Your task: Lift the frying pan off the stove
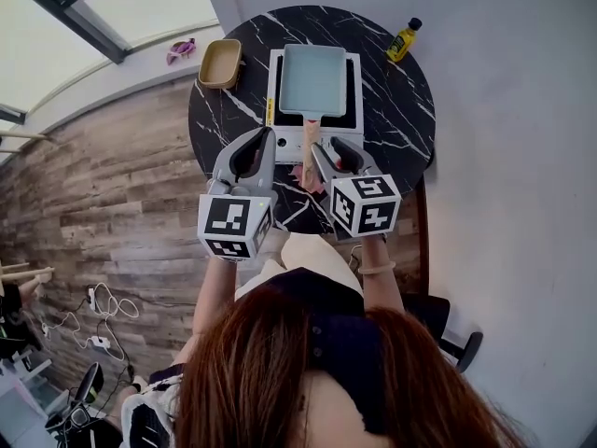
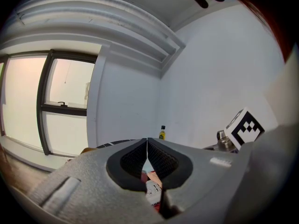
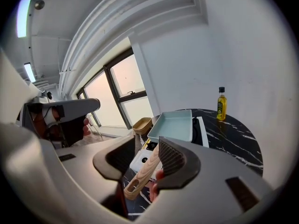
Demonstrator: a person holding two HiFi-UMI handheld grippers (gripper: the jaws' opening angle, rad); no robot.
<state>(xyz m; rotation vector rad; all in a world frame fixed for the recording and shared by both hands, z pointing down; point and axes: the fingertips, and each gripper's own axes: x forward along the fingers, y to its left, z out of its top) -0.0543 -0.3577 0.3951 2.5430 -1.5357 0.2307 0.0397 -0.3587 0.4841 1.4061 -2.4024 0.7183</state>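
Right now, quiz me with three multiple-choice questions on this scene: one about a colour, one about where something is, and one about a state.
1. What colour is the frying pan?
A light blue; B red; C black

2. Where is the oil bottle?
A inside the frying pan; B touching the frying pan's side; C on the table, near its far-right rim

3. How do the jaws of the left gripper stand?
A wide apart; B shut together, empty; C clamped on the oil bottle

Answers:
1. A: the pan's inside shows pale blue.
2. C: the bottle stands on the marble by the rim, apart from the pan.
3. B: the left gripper view shows the pads meeting with nothing between them.
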